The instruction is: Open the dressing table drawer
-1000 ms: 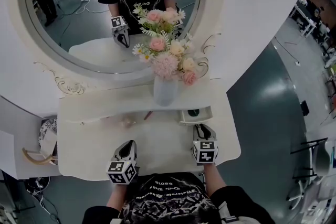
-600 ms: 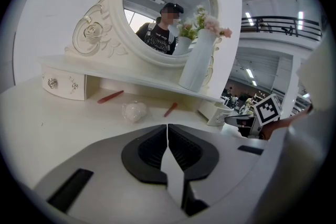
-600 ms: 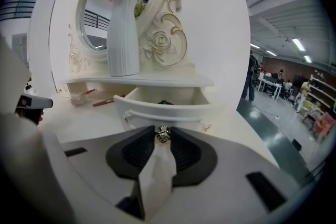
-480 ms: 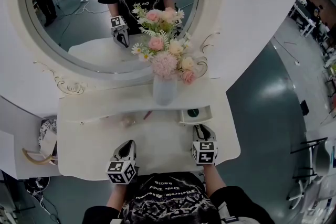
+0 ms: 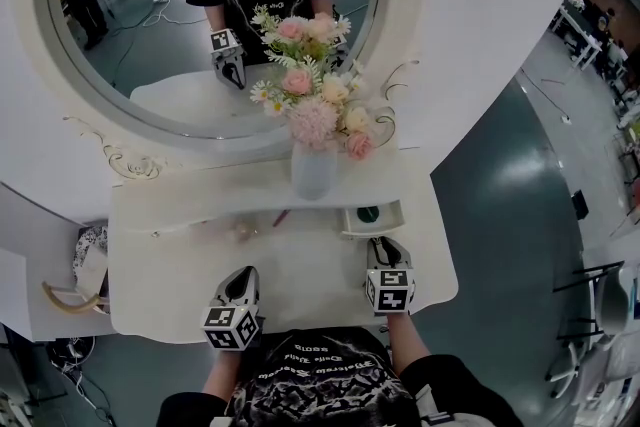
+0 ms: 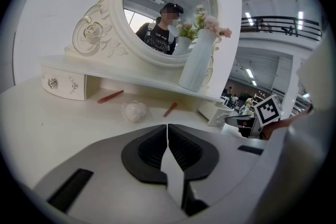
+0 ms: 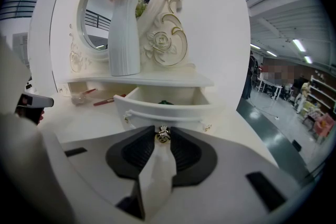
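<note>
The white dressing table [image 5: 170, 290] has a small right drawer [image 5: 373, 218] pulled out from under its shelf, with a dark green thing inside. In the right gripper view the drawer front [image 7: 163, 110] stands just ahead, and my right gripper [image 7: 163, 132] is shut on the drawer's small metal knob [image 7: 163, 135]. In the head view that right gripper [image 5: 385, 250] sits just in front of the drawer. My left gripper [image 5: 238, 290] rests over the table's front left, shut with nothing in it [image 6: 167, 131]. A closed left drawer [image 6: 64, 85] shows in the left gripper view.
A white vase [image 5: 314, 172] of flowers stands on the shelf below the round mirror [image 5: 210, 15]. Two red sticks [image 6: 111, 96] and a clear lump [image 6: 134, 111] lie on the tabletop. A basket [image 5: 85, 265] sits left of the table.
</note>
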A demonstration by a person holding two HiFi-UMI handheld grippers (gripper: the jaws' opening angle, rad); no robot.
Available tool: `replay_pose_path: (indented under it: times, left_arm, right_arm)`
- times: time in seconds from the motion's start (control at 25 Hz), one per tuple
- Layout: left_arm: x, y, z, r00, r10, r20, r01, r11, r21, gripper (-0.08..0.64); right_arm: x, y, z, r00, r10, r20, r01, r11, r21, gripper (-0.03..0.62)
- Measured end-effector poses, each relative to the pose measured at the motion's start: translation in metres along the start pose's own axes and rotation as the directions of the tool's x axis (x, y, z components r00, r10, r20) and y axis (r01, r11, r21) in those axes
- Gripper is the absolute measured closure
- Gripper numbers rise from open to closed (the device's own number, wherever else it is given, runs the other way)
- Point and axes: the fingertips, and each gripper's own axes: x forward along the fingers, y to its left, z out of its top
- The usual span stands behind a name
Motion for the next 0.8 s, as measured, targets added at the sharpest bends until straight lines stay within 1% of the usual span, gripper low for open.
replay_pose_path:
  times: [0.24,0.32,0.4,0.44,0.48,0.52,0.72,0.8]
  left_arm:
    - [-0.0003,0.0004,-0.0004,1.0,0.001,-0.001,-0.001,1.0,-0.004,0.538]
    - [-0.0001,0.0003,-0.0004,1.0,0.001,-0.001,-0.001,1.0,-0.003,0.538]
    - [0.0,0.0005,-0.0001,1.0,0.001,0.0,-0.001,1.0,-0.002,0.538]
    - [0.0,0.0006,0.0001,1.0,0.0,0.0,0.0,1.0,-0.002,0.538]
    - [0.0001,0.0006,0.0003,1.0,0.0,0.0,0.0,1.0,-0.001,0.538]
    - [0.0002,0.0003,0.0005,1.0,-0.001,0.0,0.001,1.0,0.0,0.538]
    - [0.0005,-0.0011,0.0007,1.0,-0.004,0.002,0.003,1.0,0.01,0.538]
    - [0.0002,-0.0016,0.0004,1.0,-0.004,0.002,0.004,1.0,0.012,0.538]
  right_arm:
    - [-0.0011,0.0,-0.0001,1.0,-0.005,0.008,0.005,1.0,0.005,0.491]
    - [-0.001,-0.0005,-0.0004,1.0,0.0,0.018,0.0,1.0,0.025,0.491]
    - [-0.0013,0.0012,-0.0003,0.999,0.021,0.03,-0.023,0.998,0.057,0.489]
    - [-0.0016,0.0027,0.0,0.999,0.036,0.037,-0.038,0.997,0.074,0.475]
    - [-0.0019,0.004,0.0004,0.998,0.048,0.045,-0.052,0.995,0.087,0.434]
    - [-0.0024,0.0048,0.001,0.997,0.057,0.052,-0.062,0.993,0.097,0.413]
    - [-0.0041,0.0026,0.0033,0.995,0.062,0.077,-0.072,0.988,0.137,0.356]
    - [-0.0048,0.0015,0.0033,0.995,0.065,0.075,-0.075,0.986,0.15,0.345]
